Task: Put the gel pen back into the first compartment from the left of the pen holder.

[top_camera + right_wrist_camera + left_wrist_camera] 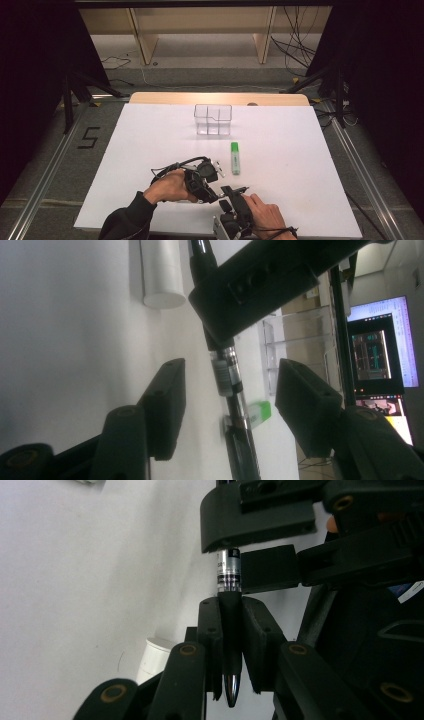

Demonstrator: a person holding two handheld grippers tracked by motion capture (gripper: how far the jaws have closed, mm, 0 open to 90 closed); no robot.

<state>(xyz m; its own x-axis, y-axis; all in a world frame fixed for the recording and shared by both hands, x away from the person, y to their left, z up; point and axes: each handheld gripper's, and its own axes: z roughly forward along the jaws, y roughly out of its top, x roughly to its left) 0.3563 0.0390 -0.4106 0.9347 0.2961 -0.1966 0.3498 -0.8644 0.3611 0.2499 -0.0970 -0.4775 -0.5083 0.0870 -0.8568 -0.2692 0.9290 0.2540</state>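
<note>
Pen [229,630]: clamped in my L gripper [231,650] over the table's [150,135] near edge, long axis along the jaws, metal tip toward the wrist, clear barrel sticking out front. My R gripper [227,395] straddles that barrel end, pads not touching yet. Green marker [235,157] lies just beyond, pointing at the clear holder [213,120].

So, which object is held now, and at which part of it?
The left gripper clamps a black pen with a silver tip on its black grip section; the right gripper straddles the barrel, open.
</note>
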